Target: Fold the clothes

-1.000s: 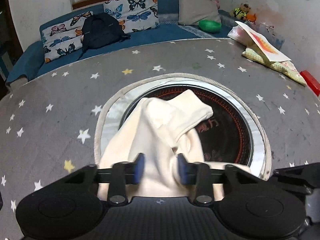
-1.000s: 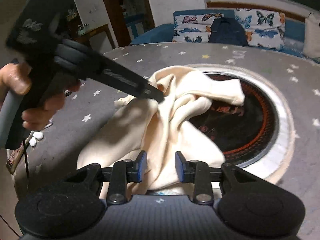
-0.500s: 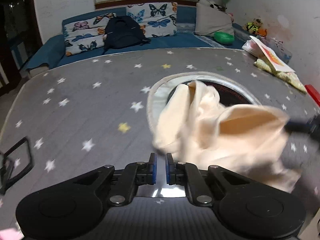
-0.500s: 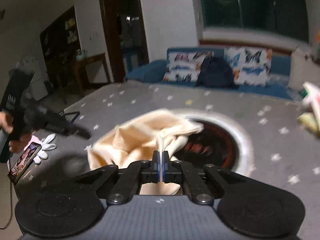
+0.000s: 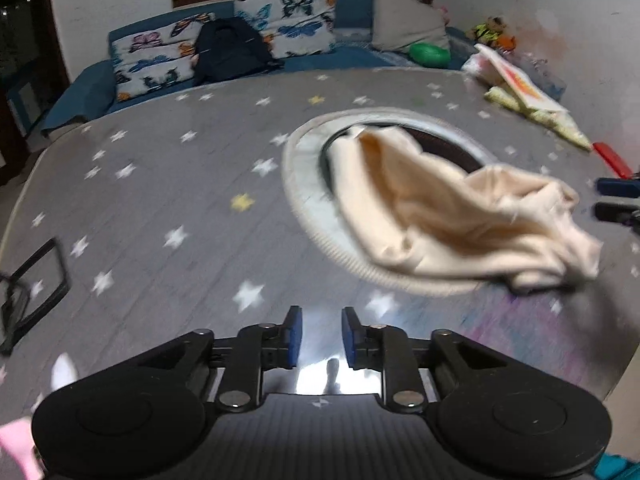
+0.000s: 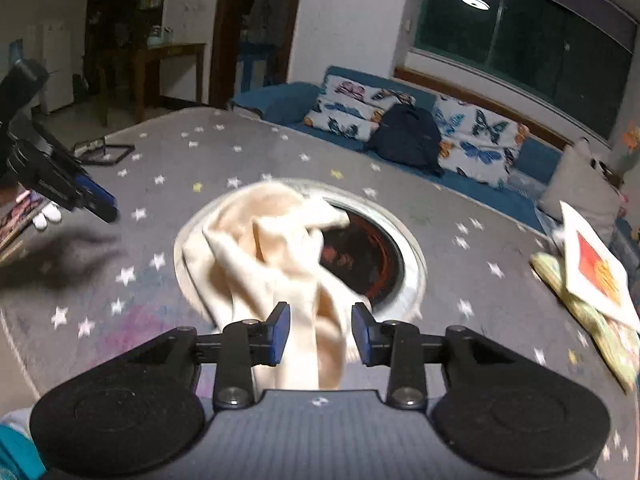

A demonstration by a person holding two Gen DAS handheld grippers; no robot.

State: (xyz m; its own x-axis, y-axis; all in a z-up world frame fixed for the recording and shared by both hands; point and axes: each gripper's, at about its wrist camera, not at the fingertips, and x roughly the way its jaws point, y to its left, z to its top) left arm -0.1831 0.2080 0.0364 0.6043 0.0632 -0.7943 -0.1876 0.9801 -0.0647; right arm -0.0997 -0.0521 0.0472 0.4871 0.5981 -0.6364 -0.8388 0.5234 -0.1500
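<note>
A cream garment lies crumpled and motion-blurred over the round dark hotplate set in the grey star-patterned table. My left gripper is open and empty, well left of the garment over bare table. My right gripper is open, with the garment hanging loose between its fingers. The right gripper's blue fingertips show at the right edge in the left wrist view. The left gripper shows at the far left in the right wrist view.
A black frame lies at the table's left edge. Papers and a patterned cloth sit at the far right with a red object. A blue sofa with butterfly cushions and a dark backpack stands behind the table.
Both grippers have opened. The right one has let go of the garment, which has dropped onto the hotplate area. The left gripper has pulled away to the left.
</note>
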